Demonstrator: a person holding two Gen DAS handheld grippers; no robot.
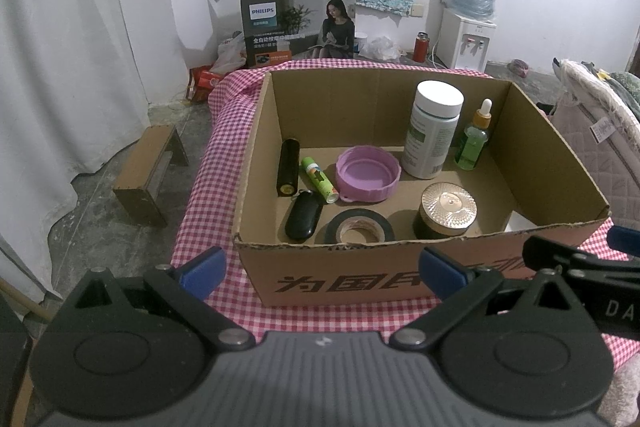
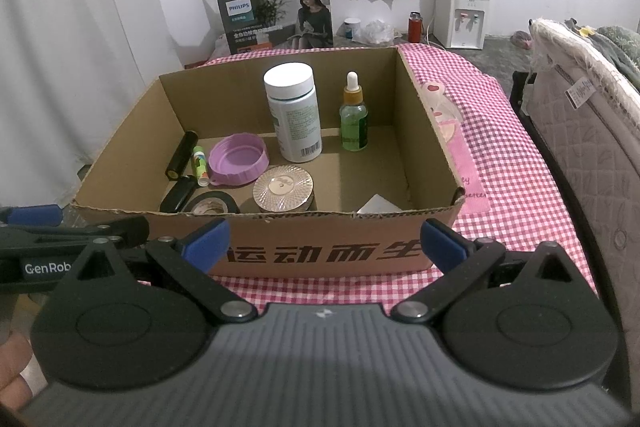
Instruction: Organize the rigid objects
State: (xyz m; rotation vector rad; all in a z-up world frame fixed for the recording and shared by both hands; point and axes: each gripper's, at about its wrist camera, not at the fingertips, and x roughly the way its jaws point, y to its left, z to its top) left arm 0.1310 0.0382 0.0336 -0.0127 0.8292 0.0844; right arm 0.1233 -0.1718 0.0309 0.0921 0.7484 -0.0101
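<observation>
Cardboard box sits open-topped on a table under a pink checked cloth. Both grippers hover just short of the box's near wall, side by side.

Left gripper: jaws spread wide, nothing between them. Right gripper: likewise spread wide and empty.

Contents, all on the box floor:
- White-capped bottle upright toward the far wall, right of centre.
- Green dropper bottle upright, just right of it.
- Purple lid lying open side up, centre.
- Green tube on its side, touching the lid's left edge.
- Black cylinder lying left of the tube.
- Black case near the front left.
- Black tape roll flat against the near wall.
- Gold-lidded jar right of the tape.

Printed appliance carton stands on the floor beyond the table.
</observation>
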